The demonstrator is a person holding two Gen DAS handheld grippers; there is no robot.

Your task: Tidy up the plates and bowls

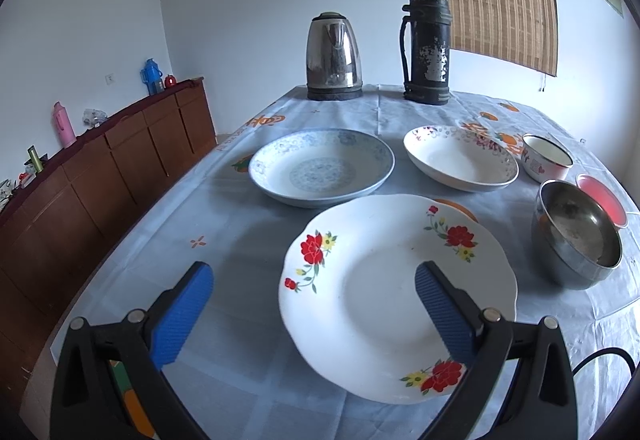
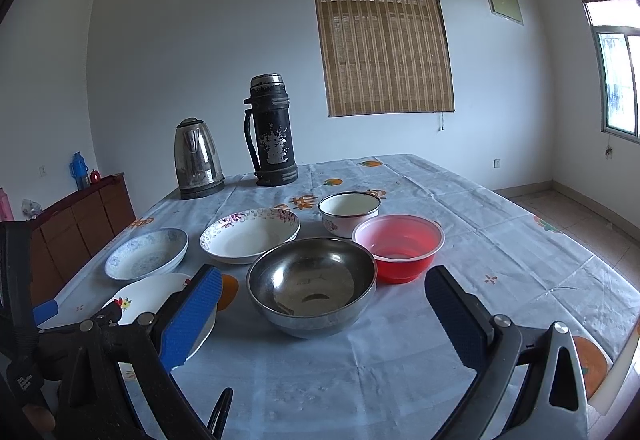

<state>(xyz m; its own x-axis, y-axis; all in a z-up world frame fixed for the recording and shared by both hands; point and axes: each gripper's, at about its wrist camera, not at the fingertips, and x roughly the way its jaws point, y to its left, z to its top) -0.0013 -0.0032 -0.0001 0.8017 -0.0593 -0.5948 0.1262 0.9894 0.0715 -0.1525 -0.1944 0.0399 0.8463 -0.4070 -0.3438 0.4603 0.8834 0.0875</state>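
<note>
While hovering over the worktop [image 2: 460,200], left gripper [image 1: 314,304] spread wide above flowered plate [image 1: 380,280], right gripper [image 2: 324,304] wide too, near steel bowl [image 2: 312,280], red bowl [image 2: 400,244] just behind.

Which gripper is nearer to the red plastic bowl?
Right. The right gripper faces the steel bowl just before the red plastic bowl; the left gripper is over the flowered plate, farther away.

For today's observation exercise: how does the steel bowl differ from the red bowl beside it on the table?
The steel bowl is shiny, opaque grey metal; the red bowl is translucent red and looks like plastic. The steel bowl has a rounded wall, while the red bowl has a flat outturned rim. The steel bowl sits nearer the right gripper, the red bowl behind it. Both stand upright and look empty, apart from marks inside the steel bowl.
</note>
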